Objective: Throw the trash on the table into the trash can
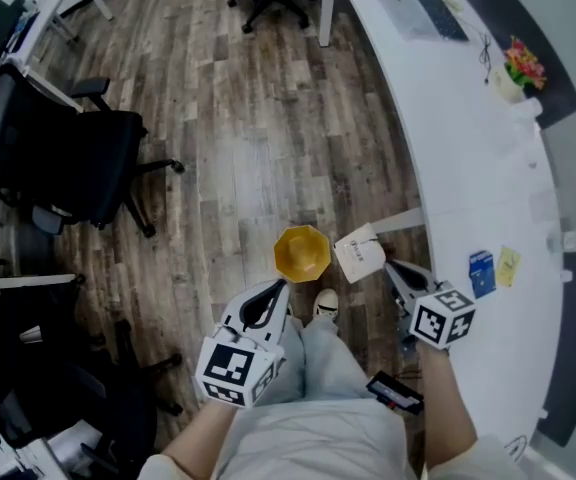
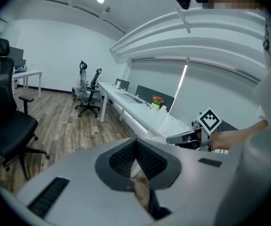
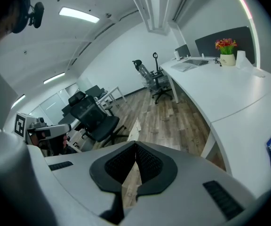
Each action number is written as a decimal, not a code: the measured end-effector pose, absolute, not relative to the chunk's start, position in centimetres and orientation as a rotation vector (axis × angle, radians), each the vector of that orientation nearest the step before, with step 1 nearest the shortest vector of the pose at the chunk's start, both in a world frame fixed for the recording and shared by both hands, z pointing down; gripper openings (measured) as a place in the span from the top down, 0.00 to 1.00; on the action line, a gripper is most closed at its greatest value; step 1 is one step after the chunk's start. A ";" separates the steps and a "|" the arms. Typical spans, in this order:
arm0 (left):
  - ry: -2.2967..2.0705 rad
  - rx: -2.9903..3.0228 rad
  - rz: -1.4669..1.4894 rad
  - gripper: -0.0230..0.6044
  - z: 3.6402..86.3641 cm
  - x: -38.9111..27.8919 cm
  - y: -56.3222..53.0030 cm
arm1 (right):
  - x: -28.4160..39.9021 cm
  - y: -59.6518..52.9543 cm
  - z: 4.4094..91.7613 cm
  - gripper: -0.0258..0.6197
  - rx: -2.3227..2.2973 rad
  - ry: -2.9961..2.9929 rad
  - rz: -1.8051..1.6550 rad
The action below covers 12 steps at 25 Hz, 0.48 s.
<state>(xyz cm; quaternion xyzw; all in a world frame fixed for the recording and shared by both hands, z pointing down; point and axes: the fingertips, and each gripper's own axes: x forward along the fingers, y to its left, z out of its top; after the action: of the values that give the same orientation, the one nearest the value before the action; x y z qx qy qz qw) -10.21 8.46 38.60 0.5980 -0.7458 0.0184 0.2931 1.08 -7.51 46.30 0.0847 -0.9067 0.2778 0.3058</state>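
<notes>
A yellow trash can (image 1: 301,253) stands on the wooden floor just ahead of the person's feet. My right gripper (image 1: 388,267) is shut on a white piece of paper trash (image 1: 359,253), held in the air just right of the can's rim. In the right gripper view that paper (image 3: 134,127) shows edge-on, rising from between the pads of the right gripper (image 3: 135,147). My left gripper (image 1: 277,287) hovers just below the can, jaws closed with nothing in them. The left gripper (image 2: 136,144) view shows its pads meeting and the other gripper (image 2: 192,136) off to the right.
A long white curved table (image 1: 468,158) runs along the right, carrying a blue packet (image 1: 481,272), a yellow note (image 1: 509,265), a flower pot (image 1: 521,68) and a laptop (image 1: 426,5). Black office chairs (image 1: 78,163) stand at the left. A shoe (image 1: 325,304) rests beside the can.
</notes>
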 end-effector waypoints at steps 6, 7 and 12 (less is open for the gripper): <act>-1.991 1.514 0.044 0.96 41.8 -10.2 8.5 | 0.2 -6.9 50.1 0.91 0.142 -2.359 0.776; -1.991 1.501 0.052 0.96 42.7 -10.2 8.5 | 0.0 -6.8 51.0 0.91 0.131 -2.347 0.773; -1.980 1.427 0.058 0.96 48.0 -11.1 8.6 | -1.6 -5.8 55.9 0.91 0.093 -2.303 0.733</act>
<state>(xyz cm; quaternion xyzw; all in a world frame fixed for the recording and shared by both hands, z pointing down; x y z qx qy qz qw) -11.15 8.60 47.96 0.5492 -0.7618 0.0222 0.3429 -1.59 -5.79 55.91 0.0361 -0.8906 0.2834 0.3539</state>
